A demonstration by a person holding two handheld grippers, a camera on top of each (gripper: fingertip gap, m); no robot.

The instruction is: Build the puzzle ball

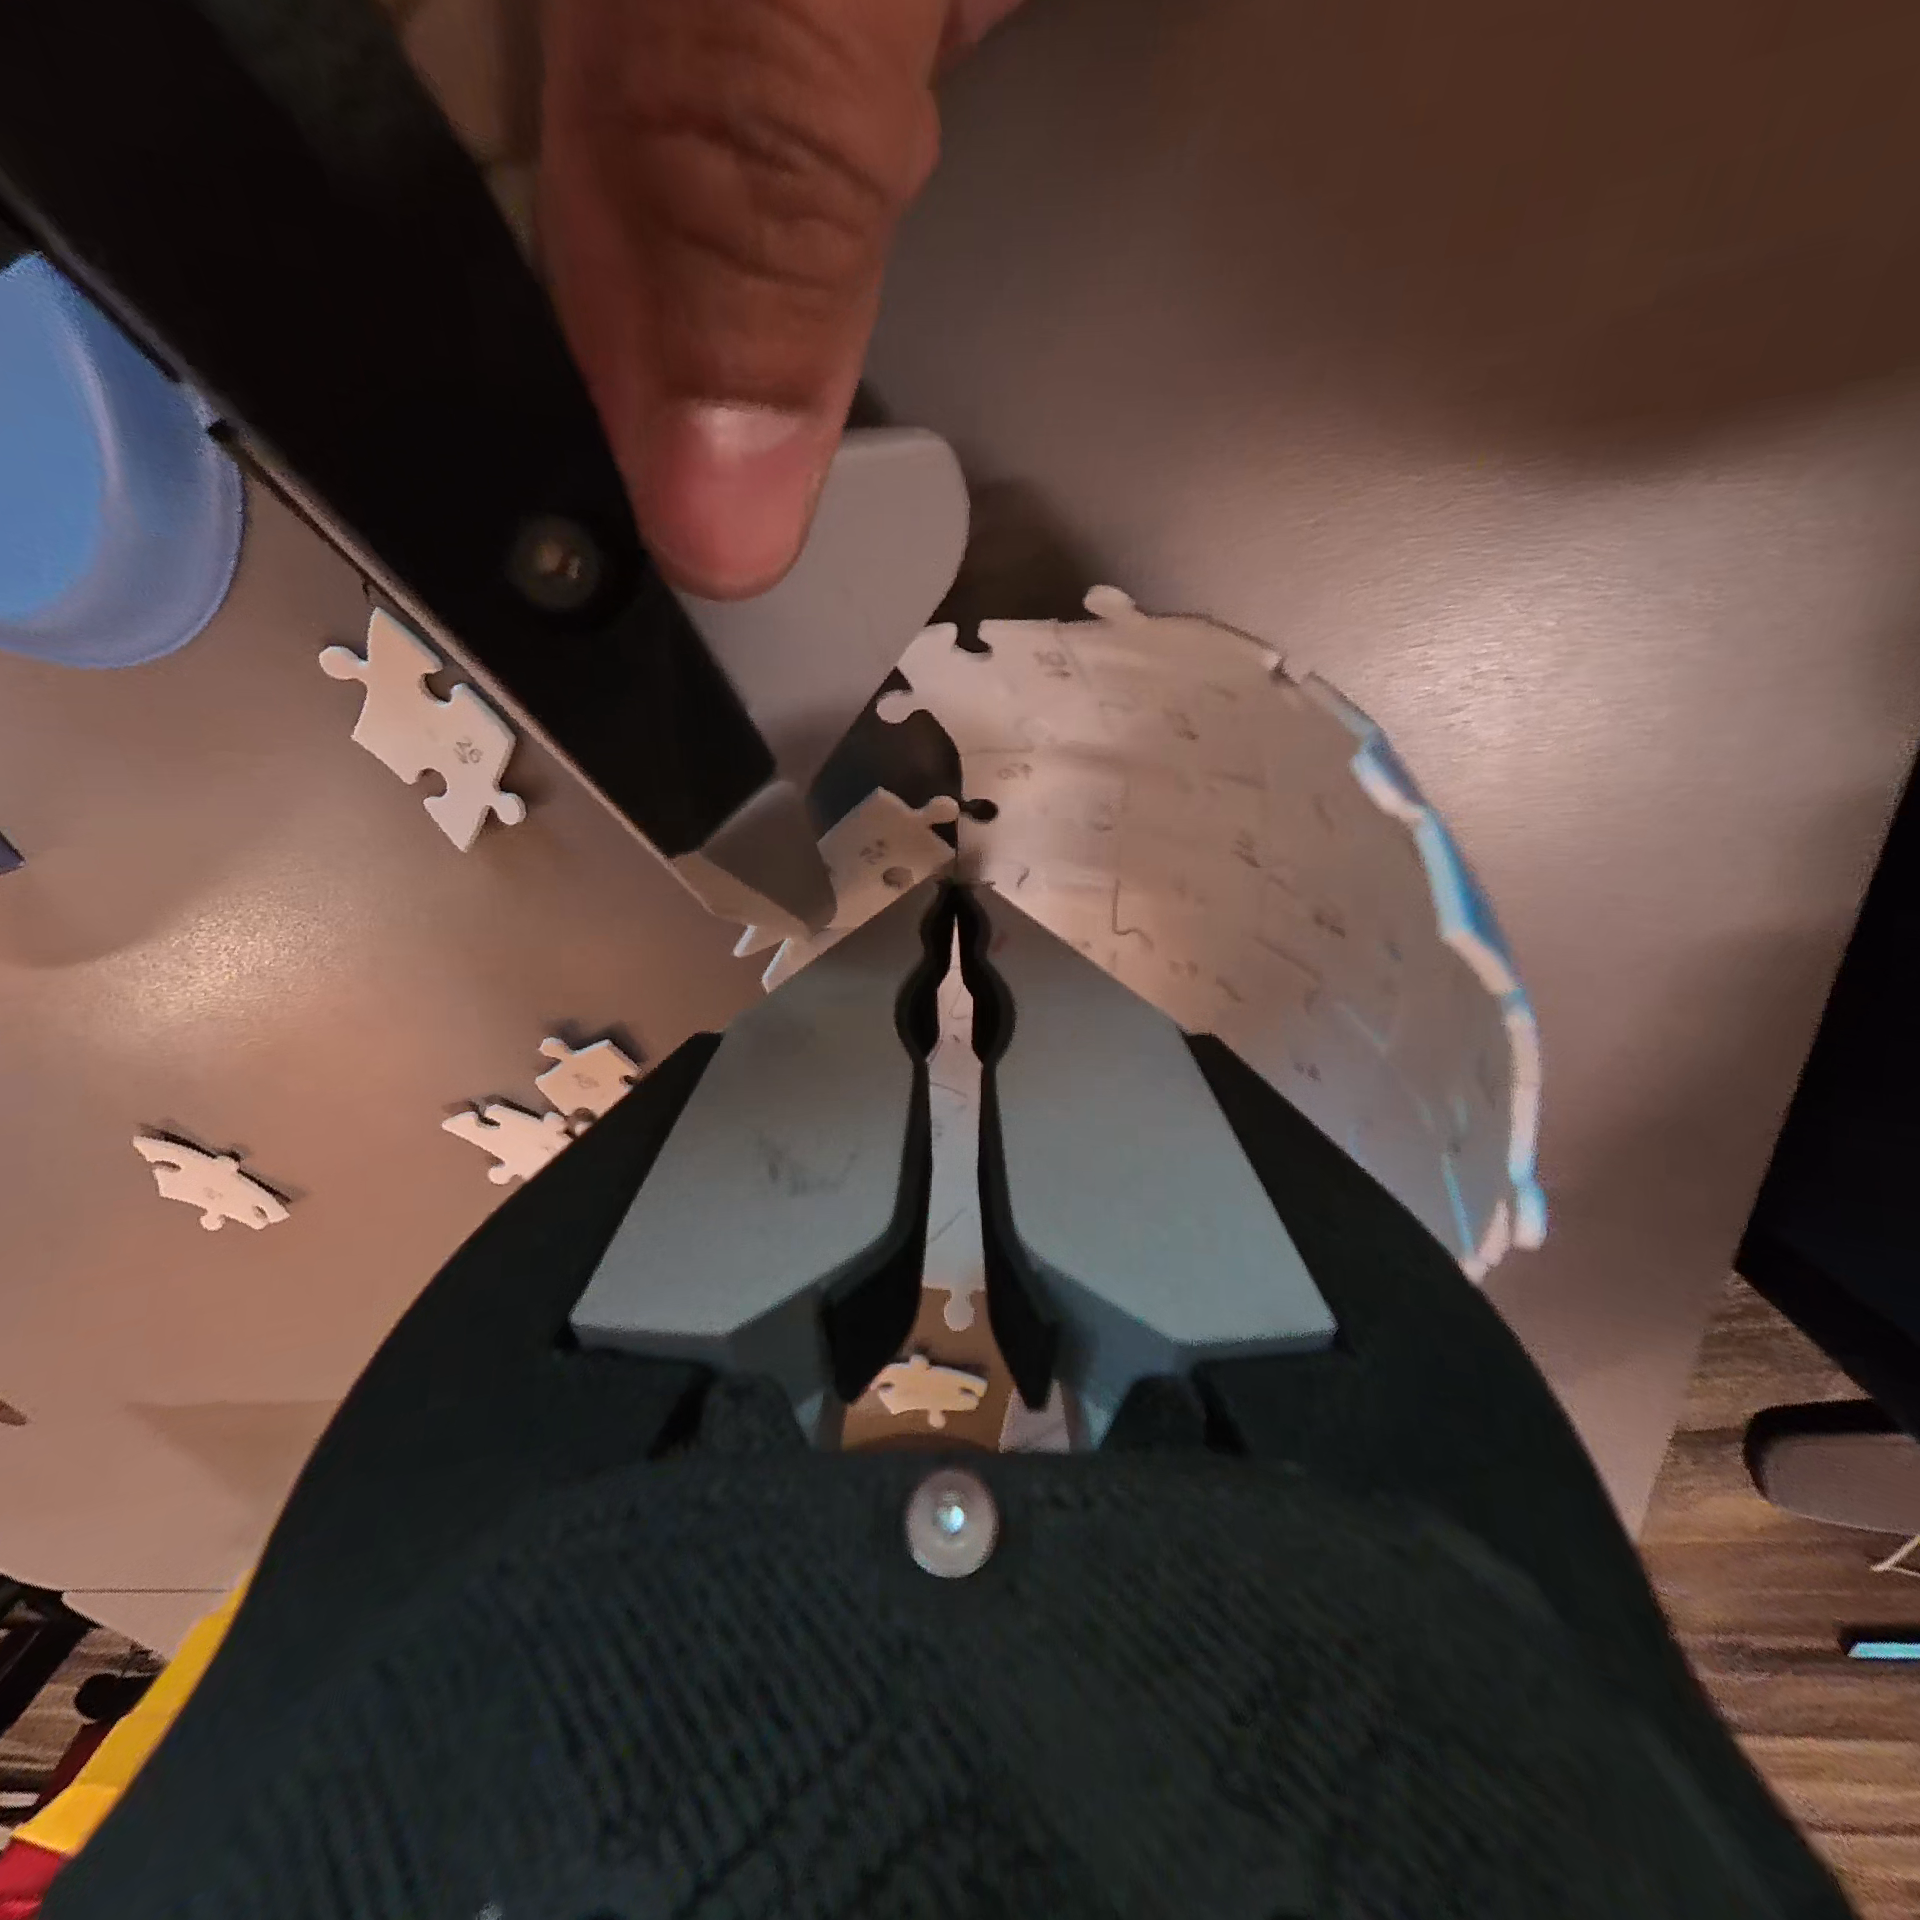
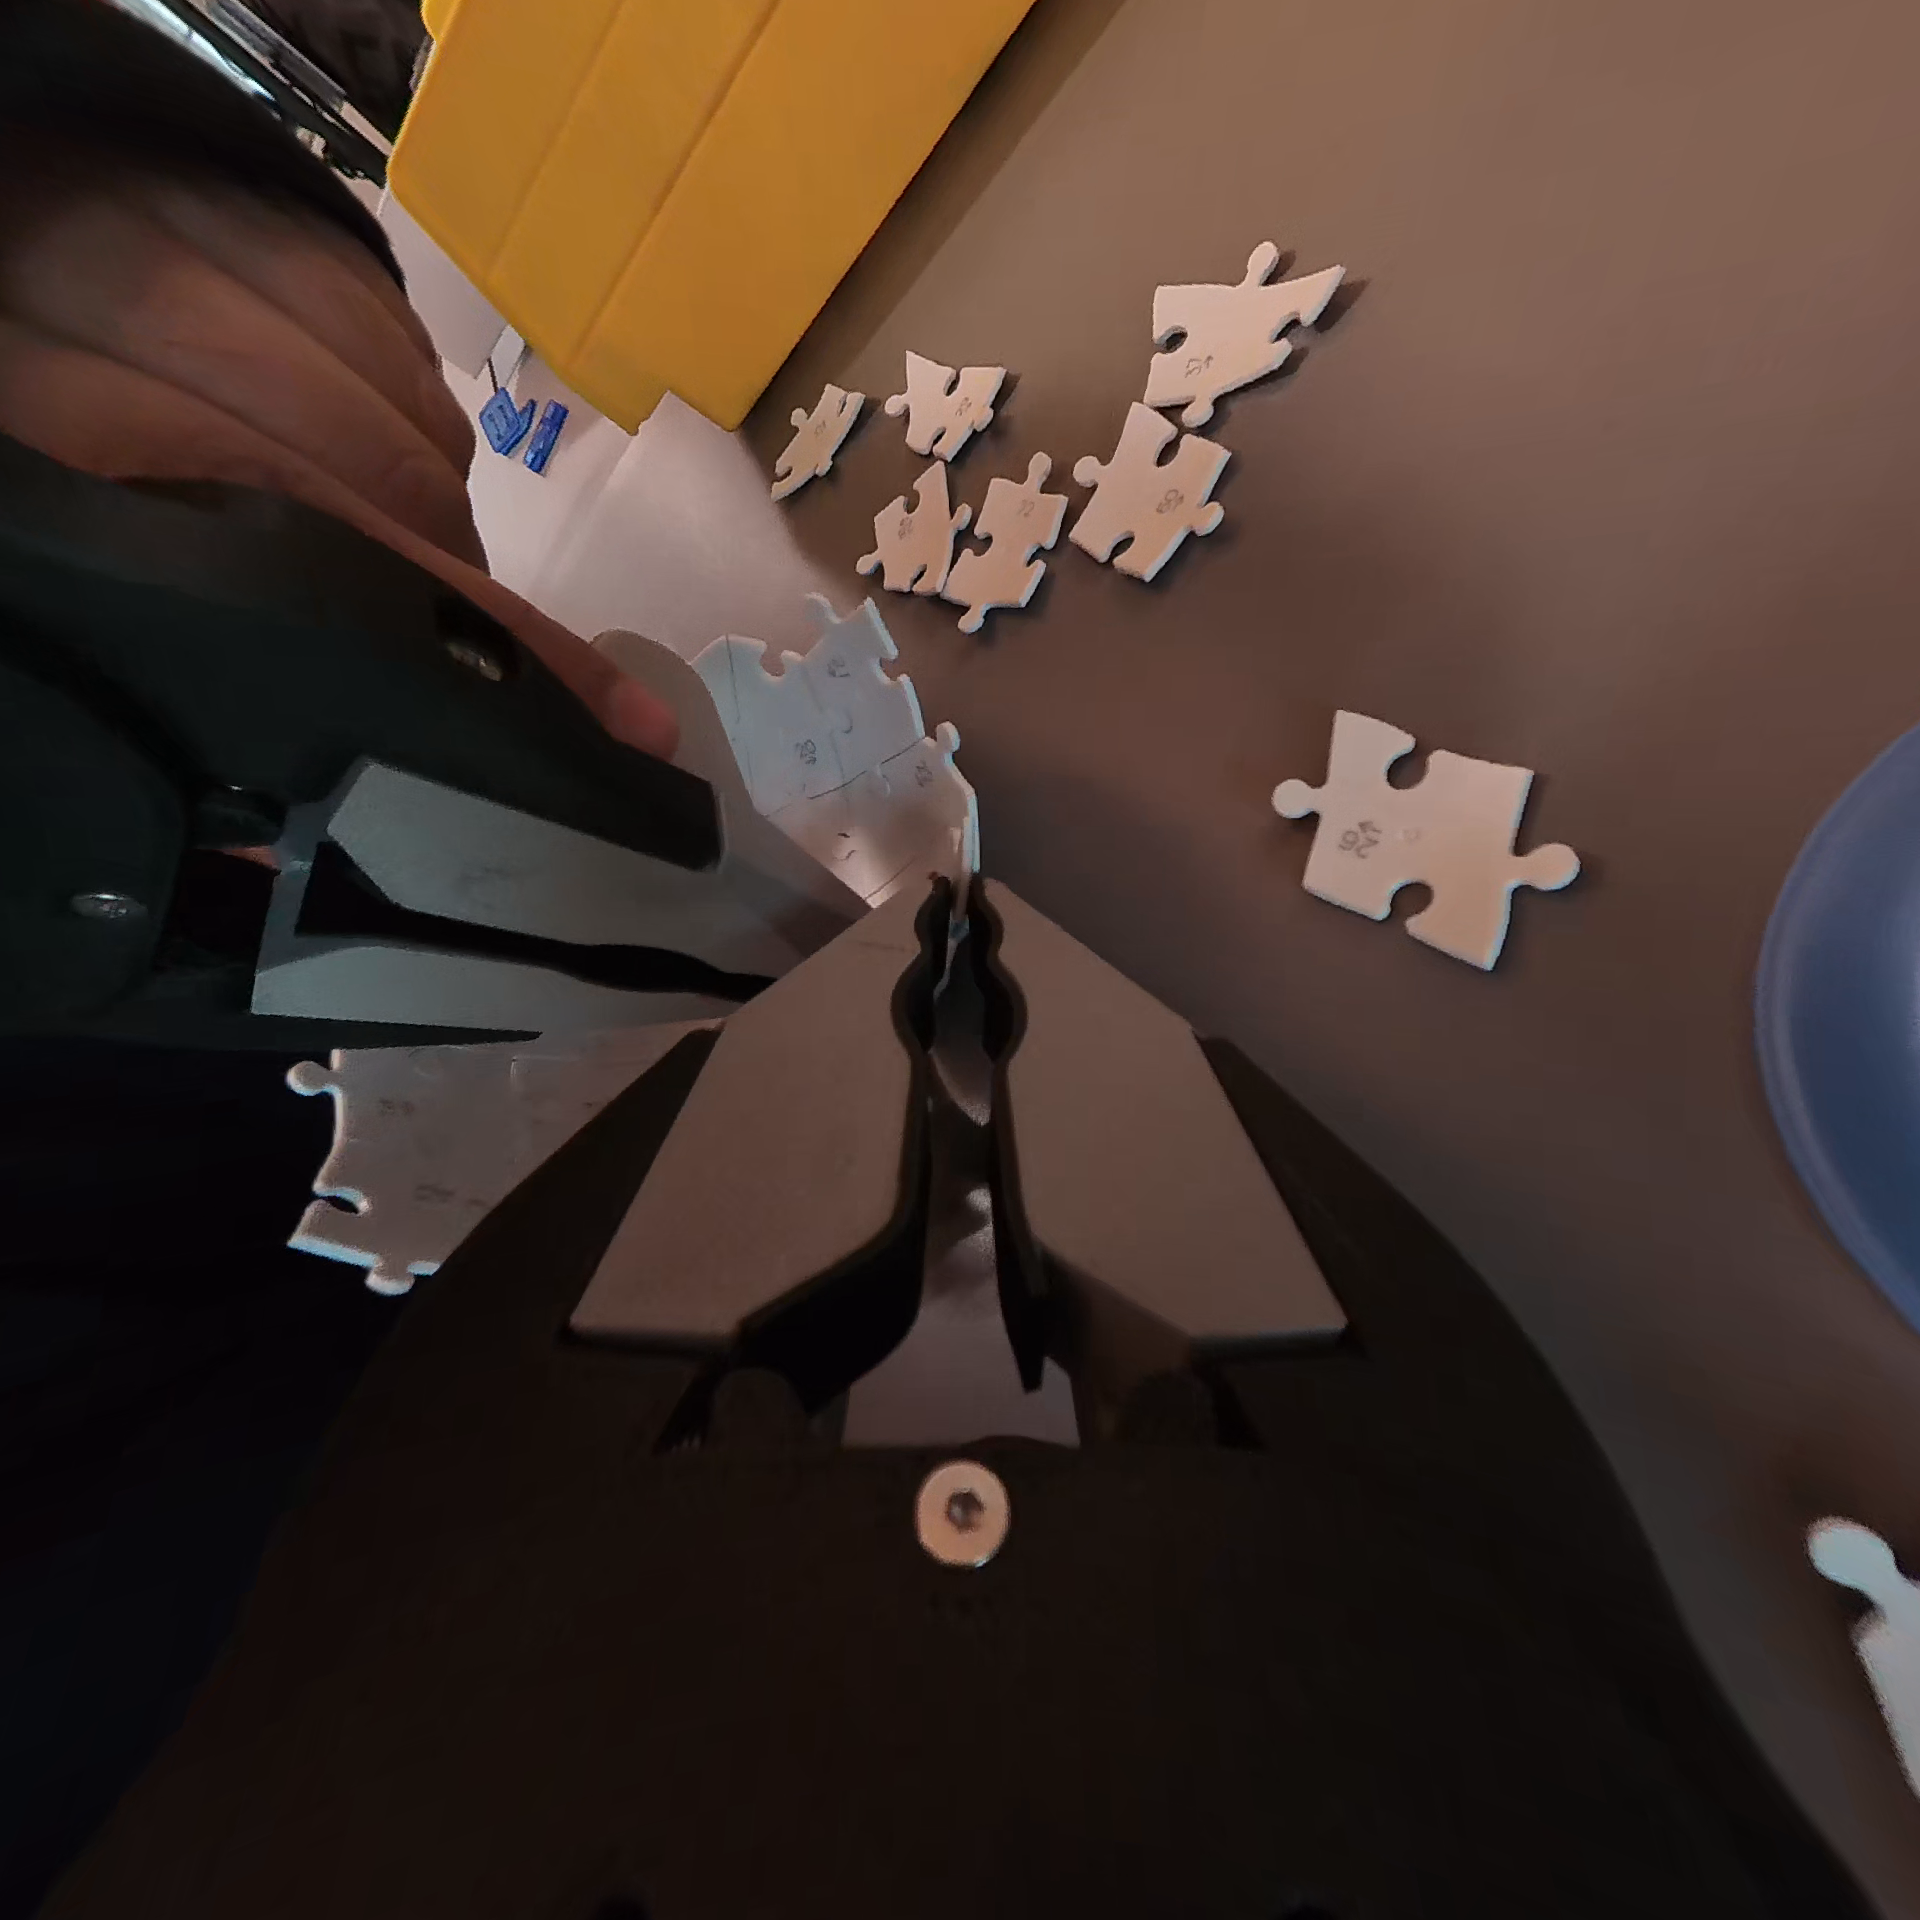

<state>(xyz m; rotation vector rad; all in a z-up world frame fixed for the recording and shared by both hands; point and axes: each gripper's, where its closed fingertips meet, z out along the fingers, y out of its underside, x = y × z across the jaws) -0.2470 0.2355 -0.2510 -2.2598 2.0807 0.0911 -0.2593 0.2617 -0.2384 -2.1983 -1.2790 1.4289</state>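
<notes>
Left gripper [image 1: 954,899]: fingers nearly closed, pinching the rim of the half-built ball [image 1: 1226,883], held above the table [image 1: 1558,520]; right gripper [image 2: 961,904]: fingers narrow, clamping a single piece [image 1: 883,836] against that rim; ball shell likely light, thin, liable to spring apart at the seams, best held by its edge near the joint; both grippers meet tip to tip at an angle; loose pieces [image 2: 1039,478] lie beside a blue bowl [image 2: 1839,1018].
</notes>
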